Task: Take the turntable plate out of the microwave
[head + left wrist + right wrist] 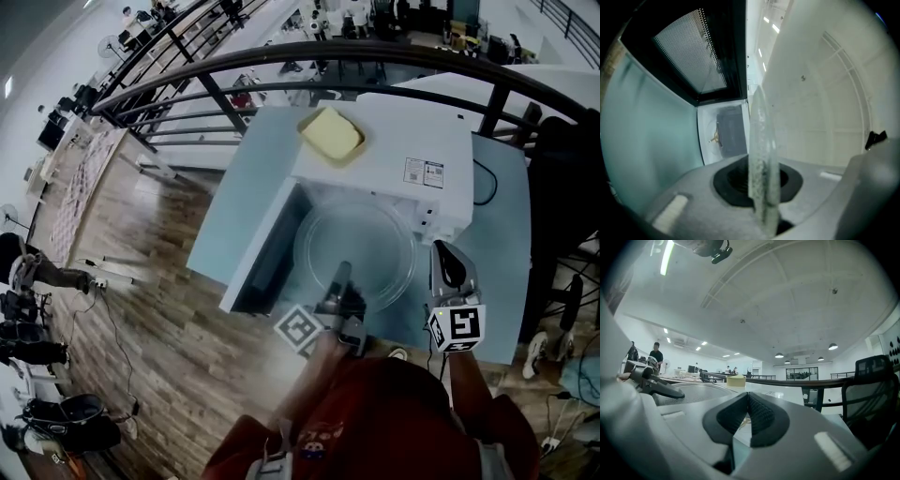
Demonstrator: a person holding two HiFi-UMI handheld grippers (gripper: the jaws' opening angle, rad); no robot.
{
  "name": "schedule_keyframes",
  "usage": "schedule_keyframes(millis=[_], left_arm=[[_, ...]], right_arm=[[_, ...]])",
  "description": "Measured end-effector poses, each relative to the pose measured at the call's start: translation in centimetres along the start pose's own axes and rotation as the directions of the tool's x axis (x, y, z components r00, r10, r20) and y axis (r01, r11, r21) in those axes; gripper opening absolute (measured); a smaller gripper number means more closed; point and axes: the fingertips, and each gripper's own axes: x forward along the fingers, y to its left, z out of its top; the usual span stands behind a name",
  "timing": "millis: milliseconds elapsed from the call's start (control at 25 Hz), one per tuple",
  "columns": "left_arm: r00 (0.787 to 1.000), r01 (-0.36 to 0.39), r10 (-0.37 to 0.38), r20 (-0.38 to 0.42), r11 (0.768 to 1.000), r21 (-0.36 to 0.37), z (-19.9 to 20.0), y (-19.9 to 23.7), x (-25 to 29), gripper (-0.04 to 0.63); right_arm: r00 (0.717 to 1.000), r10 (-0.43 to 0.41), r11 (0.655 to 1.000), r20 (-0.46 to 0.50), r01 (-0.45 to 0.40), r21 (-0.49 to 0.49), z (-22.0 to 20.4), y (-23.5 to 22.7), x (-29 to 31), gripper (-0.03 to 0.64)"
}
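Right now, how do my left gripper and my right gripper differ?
The left gripper is shut on the near rim of the glass turntable plate; the right gripper is shut on nothing. The left gripper reaches over the plate's edge, while the right gripper sits beside the plate, to its right. Both point toward the microwave.

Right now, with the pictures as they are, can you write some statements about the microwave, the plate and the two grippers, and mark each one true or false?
1. The left gripper is shut on the edge of the glass plate. True.
2. The right gripper also holds the plate. False: its jaws are together on nothing, and it is beside the plate.
3. The door of the microwave is closed. False: it stands open.
4. A yellow block lies on top of the microwave. True.
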Motion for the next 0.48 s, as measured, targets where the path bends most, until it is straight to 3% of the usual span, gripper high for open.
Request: schedule_keyframes(millis=[480], left_arm=[[1.000, -0.001, 0.001, 0.008, 1.000, -0.007, -0.26, -0.18, -0.85, 0.023]], right_arm=[[1.000, 0.013, 1.000, -0.019, -0.012, 0.013, -0.12, 0.46, -0.52, 0.002]])
